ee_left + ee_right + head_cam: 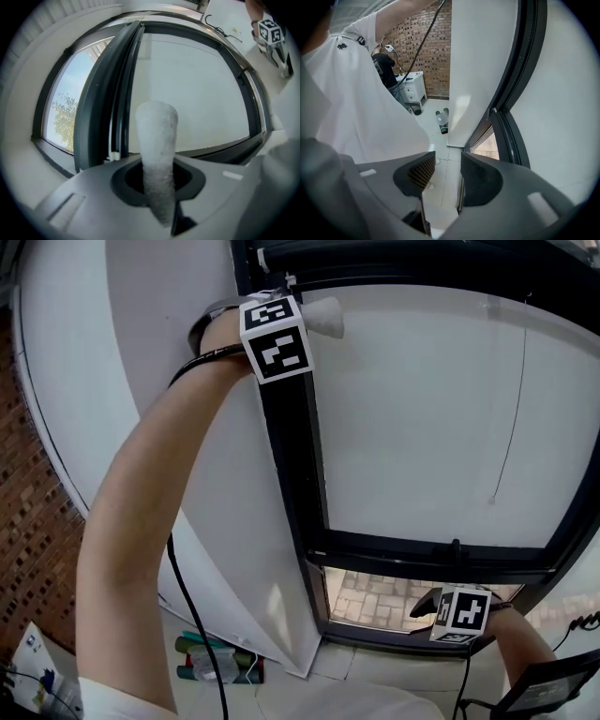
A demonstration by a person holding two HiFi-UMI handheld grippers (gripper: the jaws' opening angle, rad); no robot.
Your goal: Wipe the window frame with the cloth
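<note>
In the head view, the left gripper (287,322) is raised to the top corner of the dark, smooth window frame (292,474), and its marker cube sits over the upright bar. One white cloth (324,316) pokes out to the right of the cube, over the pale, flat pane (422,418). The right gripper (448,611) hangs low by the frame's bottom rail. A small cluster of bottles (217,659) lies on the tiled floor (375,671) near the foot of the white wall.

In the left gripper view, the jaws are closed on the cloth (157,140). It is fuzzy and rolled into one rounded, upright column. It stands just right of the frame's grooved upright (101,108), though whether the two touch cannot be told. The second gripper shows far off, well clear of the first.

In the right gripper view, two jaws with cross-hatched pads (423,169) stand a narrow gap apart. Only floor tiles show between them. The frame's edge (513,93) runs close on the right, and a white shirt (361,98) fills the left. A brick wall (422,42) stands behind.
</note>
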